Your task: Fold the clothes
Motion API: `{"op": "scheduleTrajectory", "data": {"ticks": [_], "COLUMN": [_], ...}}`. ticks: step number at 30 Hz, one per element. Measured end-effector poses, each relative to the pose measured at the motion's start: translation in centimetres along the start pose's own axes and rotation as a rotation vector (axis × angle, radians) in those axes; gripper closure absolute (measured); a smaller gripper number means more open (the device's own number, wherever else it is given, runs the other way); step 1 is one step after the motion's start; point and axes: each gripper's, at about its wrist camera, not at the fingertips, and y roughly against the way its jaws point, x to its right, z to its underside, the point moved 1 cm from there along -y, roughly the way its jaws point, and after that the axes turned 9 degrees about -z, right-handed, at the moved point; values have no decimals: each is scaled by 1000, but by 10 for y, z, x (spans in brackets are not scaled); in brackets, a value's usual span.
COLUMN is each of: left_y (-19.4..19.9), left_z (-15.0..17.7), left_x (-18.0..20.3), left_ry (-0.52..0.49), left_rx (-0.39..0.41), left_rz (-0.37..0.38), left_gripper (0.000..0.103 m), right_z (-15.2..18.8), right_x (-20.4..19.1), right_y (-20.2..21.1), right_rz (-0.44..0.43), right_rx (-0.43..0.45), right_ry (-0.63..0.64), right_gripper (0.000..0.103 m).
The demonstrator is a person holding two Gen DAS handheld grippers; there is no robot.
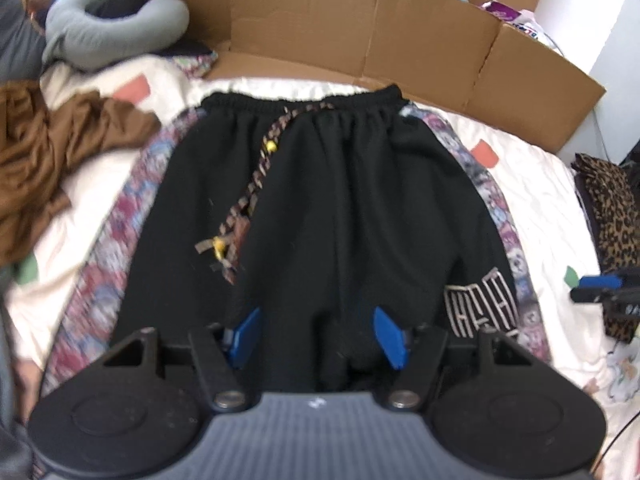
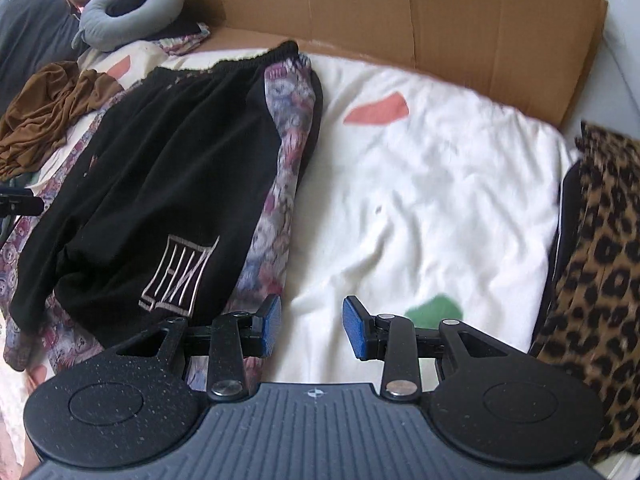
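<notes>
Black shorts point(image 1: 320, 208) with floral side panels lie flat on the white bedsheet point(image 1: 532, 216), waistband at the far side. A braided drawstring point(image 1: 256, 184) runs down their front. White lettering point(image 1: 480, 304) marks the near right leg. My left gripper point(image 1: 318, 334) hovers open over the near hem, its blue pads point(image 1: 248, 336) spread wide with black cloth between them. In the right wrist view the shorts point(image 2: 160, 184) fill the left half. My right gripper point(image 2: 310, 326) stands open over bare sheet, just right of the floral edge point(image 2: 280, 184). The right gripper's tip point(image 1: 604, 286) also shows at the left wrist view's right edge.
A brown garment point(image 1: 48, 156) is bunched at the far left. A leopard-print garment point(image 2: 600, 260) lies along the right edge of the bed. Cardboard sheets point(image 1: 360, 36) stand along the far side. A grey neck pillow point(image 1: 116, 24) and a plush toy sit at the back left.
</notes>
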Motion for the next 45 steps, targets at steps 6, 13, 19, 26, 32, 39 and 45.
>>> {"op": "scheduleTrajectory", "data": {"ticks": [6, 13, 19, 26, 32, 39, 45], "left_y": [-13, -19, -19, -25, -31, -21, -13], "left_z": [34, 68, 82, 95, 92, 83, 77], "left_x": [29, 62, 72, 78, 84, 73, 64], "left_ry": [-1, -135, -183, -193, -222, -196, -186], "left_rx": [-72, -147, -174, -190, -172, -156, -133], "left_rz": [78, 133, 154, 134, 141, 157, 141], "left_gripper": [38, 38, 38, 41, 87, 100, 101], "right_z": [33, 53, 63, 71, 70, 70, 71], "right_x": [-6, -16, -23, -30, -30, -25, -21], "right_y": [-13, -17, -18, -19, -20, -12, -1], "right_rz": [-5, -17, -22, -27, -27, -54, -120], "right_rx": [-58, -108, -132, -155, -157, -144, -113], "right_ry": [-35, -32, -22, -15, -25, -55, -99], "right_gripper": [62, 62, 61, 61, 61, 61, 61]}}
